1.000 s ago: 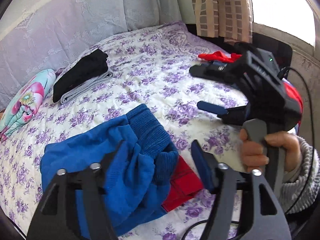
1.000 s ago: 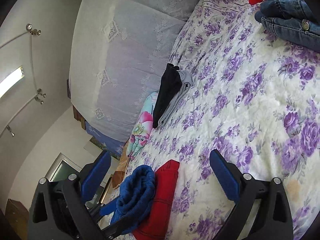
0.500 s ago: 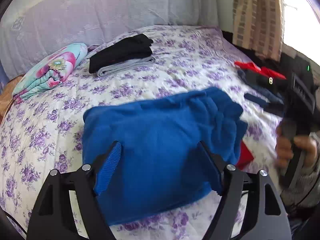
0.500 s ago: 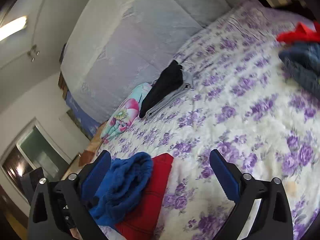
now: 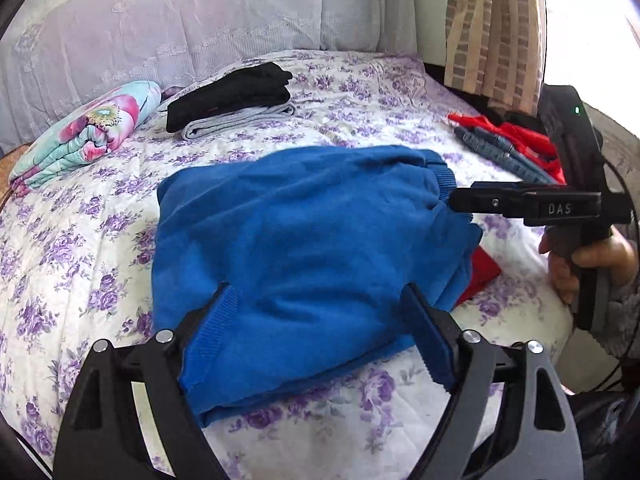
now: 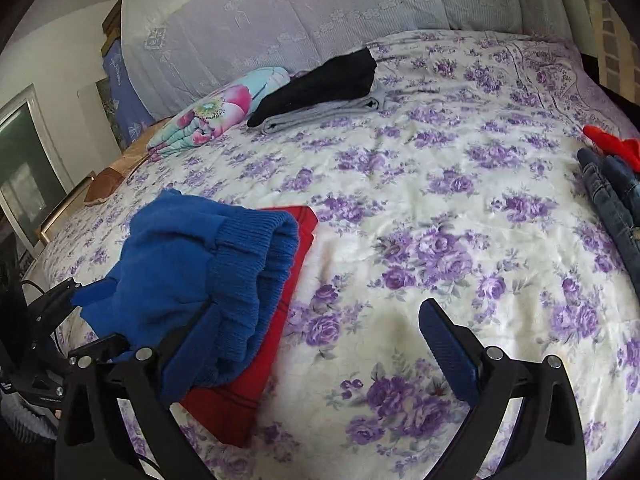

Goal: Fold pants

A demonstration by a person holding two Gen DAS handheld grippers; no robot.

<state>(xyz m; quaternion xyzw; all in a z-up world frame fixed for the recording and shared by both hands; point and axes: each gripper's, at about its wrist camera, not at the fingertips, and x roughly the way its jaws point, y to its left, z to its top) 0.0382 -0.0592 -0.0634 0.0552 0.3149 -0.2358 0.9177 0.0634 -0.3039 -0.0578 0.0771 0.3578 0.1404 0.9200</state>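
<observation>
Folded blue knit pants (image 5: 312, 232) lie on the flowered bedspread (image 5: 80, 240), on top of a red garment (image 5: 482, 276). My left gripper (image 5: 320, 316) hangs over their near edge. Its jaws are opening, the cloth lies between them, and neither pad presses on it. In the right wrist view the ribbed waistband of the blue pants (image 6: 224, 264) bulges beside the left finger of my right gripper (image 6: 312, 316), which stands wide open over bare bedspread. The left wrist view shows the right gripper (image 5: 464, 200) side-on at the waistband, held by a hand (image 5: 580, 260).
A black and grey folded stack (image 5: 236, 96) and a flowered folded blanket (image 5: 84, 132) lie near the headboard. Jeans (image 5: 500, 152) and red clothes (image 5: 508, 132) are heaped at the right edge by the curtain (image 5: 492, 28). The bed's front edge is close below both grippers.
The blue pants went from a crumpled heap to a flat folded shape. My left gripper swung around to their near edge. My right gripper rolled upright and came up to the waistband.
</observation>
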